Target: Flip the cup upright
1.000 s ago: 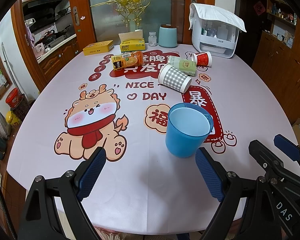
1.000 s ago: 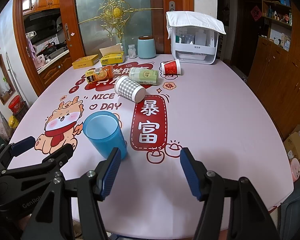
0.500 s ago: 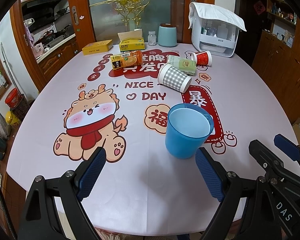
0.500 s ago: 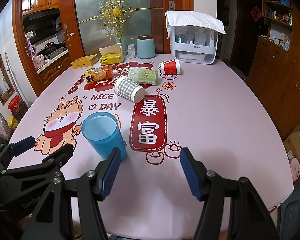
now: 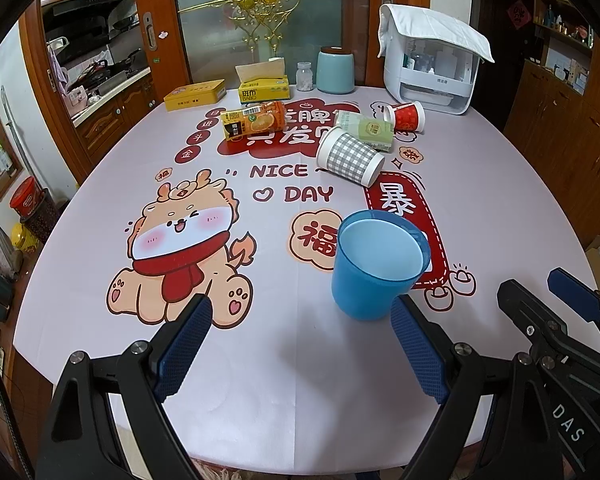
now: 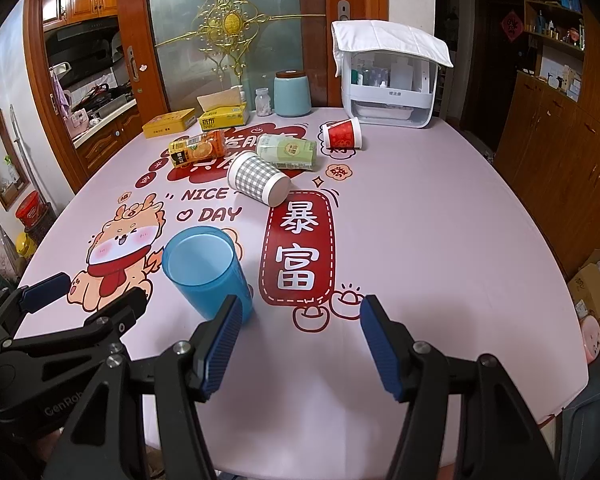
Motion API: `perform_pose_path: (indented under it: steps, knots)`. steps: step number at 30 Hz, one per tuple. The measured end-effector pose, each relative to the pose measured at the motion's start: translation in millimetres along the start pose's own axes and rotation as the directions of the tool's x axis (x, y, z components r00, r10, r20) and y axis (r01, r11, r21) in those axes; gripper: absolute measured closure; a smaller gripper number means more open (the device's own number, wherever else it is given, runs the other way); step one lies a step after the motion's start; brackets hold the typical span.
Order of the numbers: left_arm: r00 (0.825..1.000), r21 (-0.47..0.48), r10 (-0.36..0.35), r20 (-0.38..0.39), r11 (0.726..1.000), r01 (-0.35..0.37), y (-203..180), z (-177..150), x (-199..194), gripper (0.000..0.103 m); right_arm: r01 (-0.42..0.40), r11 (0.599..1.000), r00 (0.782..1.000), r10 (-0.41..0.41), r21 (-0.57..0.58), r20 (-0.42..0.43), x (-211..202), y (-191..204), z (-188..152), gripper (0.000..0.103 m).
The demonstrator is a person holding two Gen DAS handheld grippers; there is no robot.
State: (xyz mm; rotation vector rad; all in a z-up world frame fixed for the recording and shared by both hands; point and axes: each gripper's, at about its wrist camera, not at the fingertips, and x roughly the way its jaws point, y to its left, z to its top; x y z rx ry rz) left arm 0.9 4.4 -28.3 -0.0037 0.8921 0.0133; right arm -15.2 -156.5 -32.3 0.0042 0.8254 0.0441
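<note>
A blue plastic cup (image 5: pixel 374 270) stands upright, mouth up, near the front of the table; it also shows in the right wrist view (image 6: pixel 208 270). A grey checked cup (image 5: pixel 350 156) (image 6: pixel 258 178) lies on its side further back. A red paper cup (image 5: pixel 406 116) (image 6: pixel 342 134) lies on its side at the back. My left gripper (image 5: pixel 300 352) is open and empty, its right finger just in front of the blue cup. My right gripper (image 6: pixel 300 344) is open and empty, its left finger close beside the blue cup.
A green carton (image 5: pixel 366 130) and an orange juice carton (image 5: pixel 254 120) lie on their sides at the back. A tissue box (image 5: pixel 264 88), yellow tin (image 5: pixel 195 94), teal canister (image 5: pixel 335 70) and white appliance (image 5: pixel 432 72) line the far edge. The table (image 5: pixel 500 184) has a printed pink cloth.
Both grippers have stayed open. The views have shifted only slightly; the blue cup stands in the same place.
</note>
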Motion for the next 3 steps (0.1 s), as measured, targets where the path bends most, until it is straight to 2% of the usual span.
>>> perform_pose_path:
  steps: [3]
  knots:
    - [1.0, 0.0, -0.001, -0.002, 1.0, 0.001, -0.4, 0.3, 0.2, 0.013, 0.0, 1.0, 1.0, 0.0, 0.0, 0.0, 0.1, 0.0, 0.0, 0.041]
